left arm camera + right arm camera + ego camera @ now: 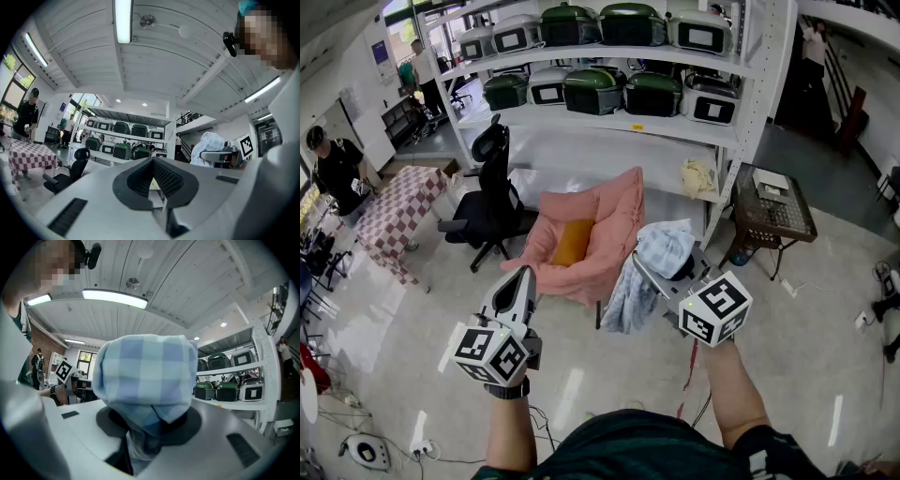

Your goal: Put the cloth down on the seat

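Before me the pink seat (619, 211) stands on the pale floor (806, 309), an orange cushion (572, 242) lying in its middle. Behind the seat, a white shelf (609, 125) carries rows of green and grey cookers (595, 91).

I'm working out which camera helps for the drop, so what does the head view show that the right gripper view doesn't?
Only the head view shows the seat: a pink armchair with an orange cushion, and a black office chair to its left. Only the right gripper view shows the ceiling light and the blue checks of the cloth close up, filling the middle of the frame. Both views show the cloth, the shelves of green and white appliances, and the left gripper.
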`<state>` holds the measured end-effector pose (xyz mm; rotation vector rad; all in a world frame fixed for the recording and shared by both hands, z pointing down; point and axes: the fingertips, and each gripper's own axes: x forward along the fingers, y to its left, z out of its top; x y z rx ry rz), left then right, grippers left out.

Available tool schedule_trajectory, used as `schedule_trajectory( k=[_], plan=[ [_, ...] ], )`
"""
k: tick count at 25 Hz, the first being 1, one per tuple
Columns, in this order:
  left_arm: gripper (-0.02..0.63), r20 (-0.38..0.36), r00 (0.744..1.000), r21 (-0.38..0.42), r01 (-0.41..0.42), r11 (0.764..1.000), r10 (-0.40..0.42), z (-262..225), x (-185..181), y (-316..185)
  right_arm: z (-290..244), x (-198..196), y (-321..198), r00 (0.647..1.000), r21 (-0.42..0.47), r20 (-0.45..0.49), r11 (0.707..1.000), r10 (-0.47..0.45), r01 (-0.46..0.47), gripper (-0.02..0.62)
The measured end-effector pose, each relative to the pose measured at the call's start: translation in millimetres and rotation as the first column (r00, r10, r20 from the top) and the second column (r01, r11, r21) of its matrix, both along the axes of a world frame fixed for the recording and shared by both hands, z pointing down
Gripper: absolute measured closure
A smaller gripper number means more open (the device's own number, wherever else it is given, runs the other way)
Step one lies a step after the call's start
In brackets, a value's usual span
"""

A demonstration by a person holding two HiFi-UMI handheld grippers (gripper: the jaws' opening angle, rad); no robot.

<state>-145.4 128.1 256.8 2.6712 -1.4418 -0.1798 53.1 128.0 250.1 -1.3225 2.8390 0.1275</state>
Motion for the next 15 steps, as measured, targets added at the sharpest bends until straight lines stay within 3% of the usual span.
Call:
schedule_trajectory(
  k=[15],
  plan=[
    [0.600, -0.001, 1.000, -0.008, 0.002, 1.000, -0.002, -1.2, 13.3, 12.1, -0.9, 6.9, 10.3, 1.000, -0.011, -0.012, 1.000, -0.020, 0.020, 0.457]
  ],
)
